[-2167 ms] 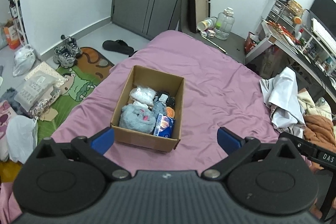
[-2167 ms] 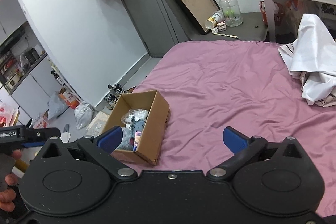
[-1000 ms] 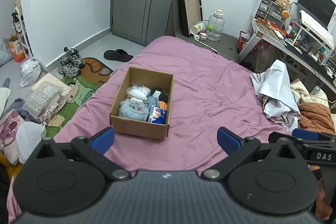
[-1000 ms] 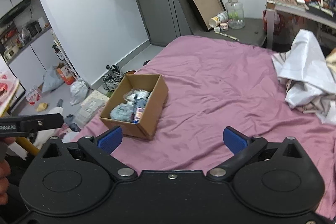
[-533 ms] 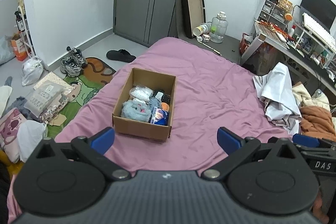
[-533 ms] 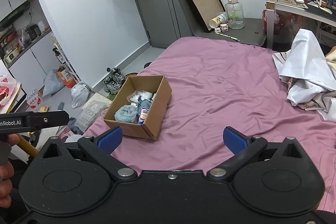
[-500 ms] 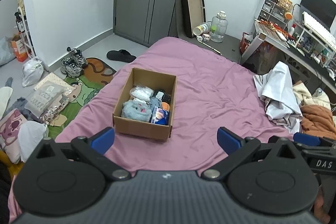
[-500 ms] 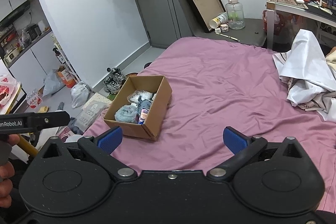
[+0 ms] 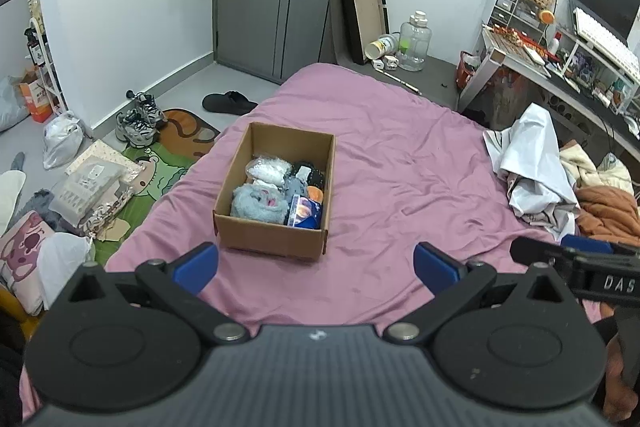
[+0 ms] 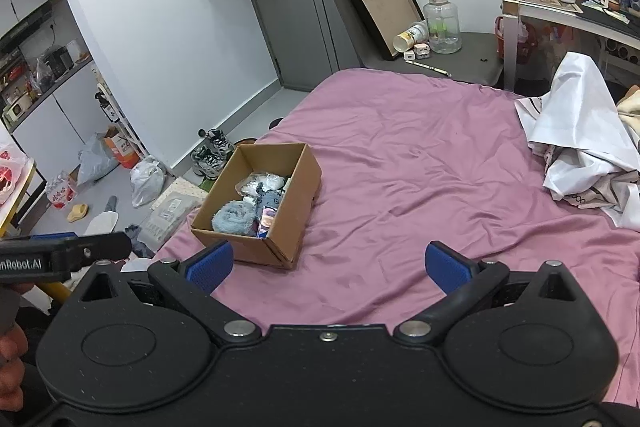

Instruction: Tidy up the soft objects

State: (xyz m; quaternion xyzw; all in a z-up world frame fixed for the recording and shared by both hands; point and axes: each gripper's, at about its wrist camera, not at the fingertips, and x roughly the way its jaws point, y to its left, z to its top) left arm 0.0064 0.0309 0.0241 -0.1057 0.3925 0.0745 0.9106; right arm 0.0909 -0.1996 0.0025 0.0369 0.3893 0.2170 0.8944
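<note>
Soft objects (image 9: 276, 193) packed inside open cardboard box (image 9: 272, 239).

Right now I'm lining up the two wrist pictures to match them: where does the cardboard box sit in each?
Left wrist: the cardboard box sits left of centre on the pink bed sheet, above the left fingertip of the left gripper.
Right wrist: the cardboard box sits left of centre, near the bed's left edge.
Shared landmark: the clear water jug beyond the bed.
</note>
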